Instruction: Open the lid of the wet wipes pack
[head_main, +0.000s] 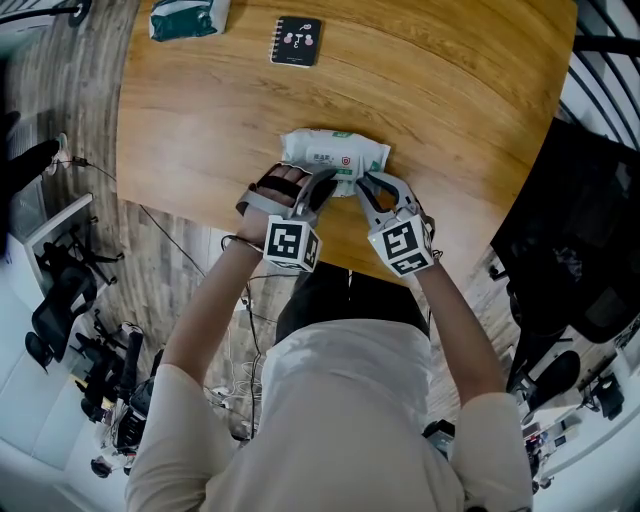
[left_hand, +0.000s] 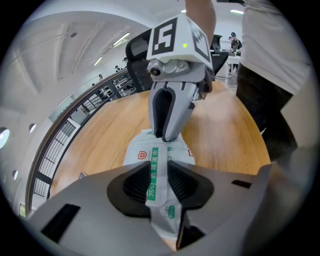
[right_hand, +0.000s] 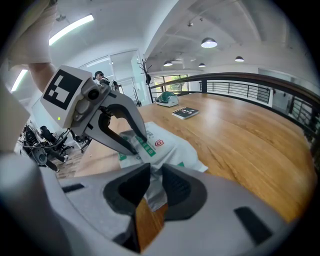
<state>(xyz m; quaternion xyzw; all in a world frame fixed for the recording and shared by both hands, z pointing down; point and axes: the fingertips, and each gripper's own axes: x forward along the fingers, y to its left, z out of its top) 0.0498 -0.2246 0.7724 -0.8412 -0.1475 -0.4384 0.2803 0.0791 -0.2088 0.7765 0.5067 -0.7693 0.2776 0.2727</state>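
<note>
- The wet wipes pack (head_main: 335, 155) lies on the wooden counter (head_main: 450, 120), close to its near edge and in front of the person.
- The pack's long axis runs left to right across the head view, roughly along that near edge. Its printed face points up.
- The left claw (head_main: 322, 188) meets the pack at its near long side, left of centre. Its jaws are clamped on the lid flap (left_hand: 159, 190), a white strip with a green stripe that rises from the pack's top and passes between the pads.
- The right claw (head_main: 365, 183) stands just beside the left one, tips near each other. Its jaws are nearly together and grip the wrapper at the pack's near side.
- A dark notebook (head_main: 296, 41) and a green packet (head_main: 188, 17) lie at the far side of the counter, well apart from the pack.
</note>
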